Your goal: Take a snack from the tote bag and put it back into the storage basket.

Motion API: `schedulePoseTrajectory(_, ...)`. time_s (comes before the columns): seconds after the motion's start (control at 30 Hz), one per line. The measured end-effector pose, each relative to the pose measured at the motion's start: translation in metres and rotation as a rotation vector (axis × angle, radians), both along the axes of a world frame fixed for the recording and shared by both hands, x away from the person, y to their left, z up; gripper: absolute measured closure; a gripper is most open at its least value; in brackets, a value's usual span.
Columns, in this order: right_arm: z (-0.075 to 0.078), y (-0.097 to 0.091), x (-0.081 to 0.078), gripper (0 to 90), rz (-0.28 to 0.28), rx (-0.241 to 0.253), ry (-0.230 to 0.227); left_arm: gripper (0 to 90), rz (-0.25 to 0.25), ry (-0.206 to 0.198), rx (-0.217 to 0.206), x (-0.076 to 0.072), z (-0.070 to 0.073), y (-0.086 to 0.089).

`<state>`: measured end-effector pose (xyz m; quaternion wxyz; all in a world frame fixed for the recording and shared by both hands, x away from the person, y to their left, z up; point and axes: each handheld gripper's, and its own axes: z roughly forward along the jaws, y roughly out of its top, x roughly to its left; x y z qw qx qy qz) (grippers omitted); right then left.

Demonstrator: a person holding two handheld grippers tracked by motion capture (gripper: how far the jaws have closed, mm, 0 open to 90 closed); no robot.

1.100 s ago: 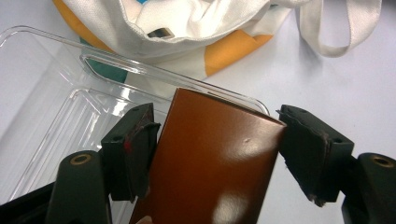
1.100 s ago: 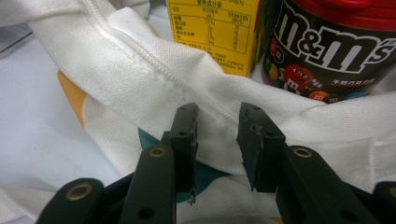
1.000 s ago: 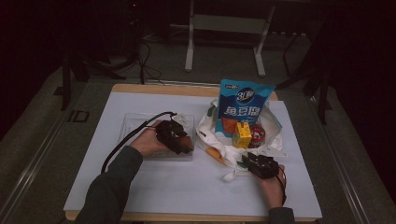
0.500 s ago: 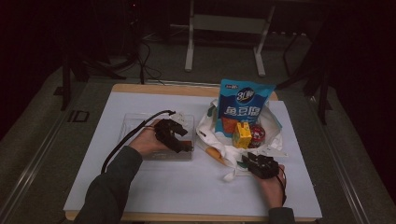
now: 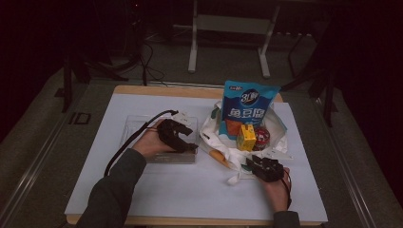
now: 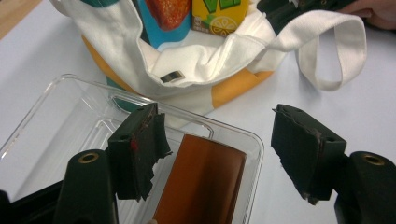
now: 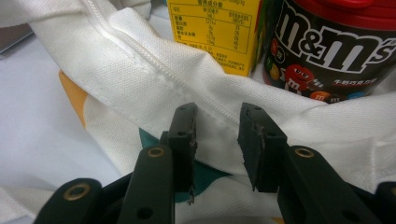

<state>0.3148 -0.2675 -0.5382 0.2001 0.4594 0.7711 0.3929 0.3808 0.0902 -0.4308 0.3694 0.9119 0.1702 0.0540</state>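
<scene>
A clear plastic tray (image 5: 138,128) (image 6: 70,84) lies left of centre with a brown packet (image 6: 201,182) flat inside it. My left gripper (image 5: 183,142) (image 6: 217,112) hovers over the tray's right end. Its jaws have just been closing but stand wide apart, one over the tray and one outside its wall, and press on nothing. A white tote bag (image 5: 214,137) (image 7: 116,70) holds a blue snack bag (image 5: 247,104), a yellow juice box (image 5: 246,138) (image 7: 215,28) and an M&M's jar (image 5: 261,137) (image 7: 331,46). My right gripper (image 5: 254,164) (image 7: 217,109) pinches a fold of the bag's near rim.
A white sheet (image 5: 190,190) covers the wooden table. One bag strap (image 6: 336,56) lies loose on the sheet between the two grippers. A metal stand (image 5: 228,23) and cables sit on the dark floor beyond the far edge.
The left hand has shifted a little over the tray's right end. The right hand and the bag are where they were.
</scene>
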Motion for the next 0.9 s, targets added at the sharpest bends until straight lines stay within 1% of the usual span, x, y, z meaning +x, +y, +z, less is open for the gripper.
schedulePoseTrajectory(0.07, 0.0, 0.0, 0.0, 66.8, 0.0, 0.002, 0.001, 34.1, 0.004, -0.009, -0.013, 0.0, 0.002, 0.0)
schedulePoseTrajectory(0.2, 0.0, 0.0, 0.0, 66.7, 0.0, 0.002, 0.0, 35.0, 0.017, -0.011, -0.034, 0.0, 0.004, -0.001)
schedulePoseTrajectory(0.4, 0.0, 0.0, 0.0, 66.7, 0.0, -0.001, -0.001, 35.2, 0.016, -0.006, -0.033, -0.001, 0.005, -0.004)
schedulePoseTrajectory(0.43, 0.0, 0.0, 0.0, 66.7, 0.0, -0.003, -0.002, 35.5, 0.022, -0.001, -0.035, -0.001, 0.005, -0.006)
schedulePoseTrajectory(0.57, 0.0, 0.0, 0.0, 66.7, 0.0, -0.003, -0.002, 35.4, 0.032, -0.003, -0.043, 0.0, 0.006, -0.008)
schedulePoseTrajectory(0.63, 0.0, 0.0, 0.0, 66.7, 0.0, -0.002, -0.001, 35.3, 0.05, 0.002, -0.065, 0.001, 0.007, -0.011)
schedulePoseTrajectory(0.73, 0.0, 0.0, 0.0, 66.6, 0.0, -0.001, -0.001, 34.3, 0.064, 0.005, -0.079, 0.001, 0.009, -0.015)
schedulePoseTrajectory(0.77, 0.0, 0.0, 0.0, 66.6, 0.0, -0.001, -0.001, 34.2, 0.064, 0.005, -0.079, 0.001, 0.009, -0.015)
schedulePoseTrajectory(0.8, 0.0, 0.0, 0.0, 66.6, 0.0, -0.002, -0.001, 33.7, 0.067, 0.006, -0.089, 0.001, 0.01, -0.017)
schedulePoseTrajectory(0.9, 0.0, 0.0, 0.0, 66.7, 0.001, -0.003, -0.004, 32.1, 0.061, -0.003, -0.092, 0.001, 0.012, -0.021)
